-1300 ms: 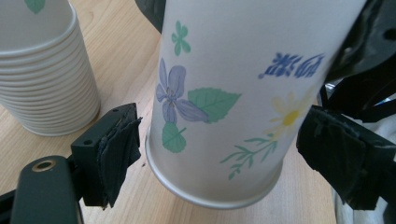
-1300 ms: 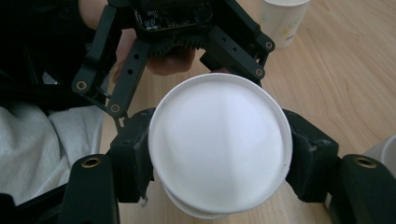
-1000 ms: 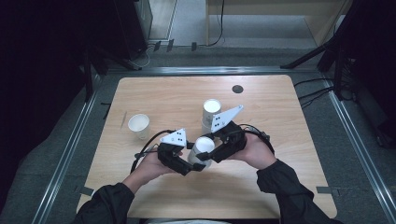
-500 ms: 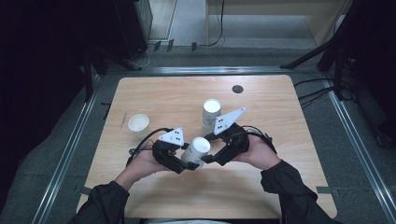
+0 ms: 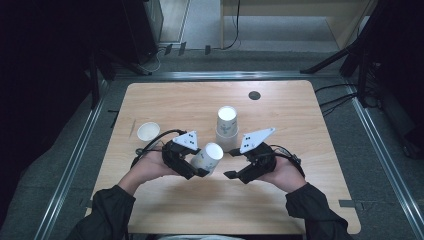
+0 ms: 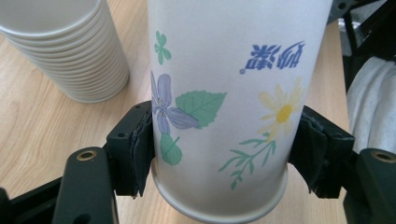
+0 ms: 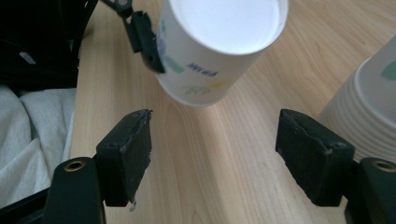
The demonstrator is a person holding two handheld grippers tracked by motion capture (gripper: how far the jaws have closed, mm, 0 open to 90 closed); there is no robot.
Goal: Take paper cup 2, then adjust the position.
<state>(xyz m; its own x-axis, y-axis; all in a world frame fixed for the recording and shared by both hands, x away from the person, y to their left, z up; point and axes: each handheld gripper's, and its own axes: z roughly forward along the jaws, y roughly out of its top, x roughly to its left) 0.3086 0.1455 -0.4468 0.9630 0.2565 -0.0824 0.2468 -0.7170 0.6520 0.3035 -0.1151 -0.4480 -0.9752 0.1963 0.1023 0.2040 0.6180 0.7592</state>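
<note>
Here, on a light wooden table (image 5: 300,200), a person's left gripper (image 5: 196,170) is clamping a flowered paper cup (image 5: 207,157) by its sides and holding it tilted above the tabletop, just in front of a stack of paper cups (image 5: 227,127). The right gripper (image 5: 235,175) is hovering just beside the held cup with nothing between its jaws, which have just been closing partway after letting go. A single small paper cup (image 5: 148,131) is standing apart near the table's left edge.

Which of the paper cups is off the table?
The flowered paper cup, tilted and clamped in the left gripper. The lone cup and the cup stack stand on the table.
</note>
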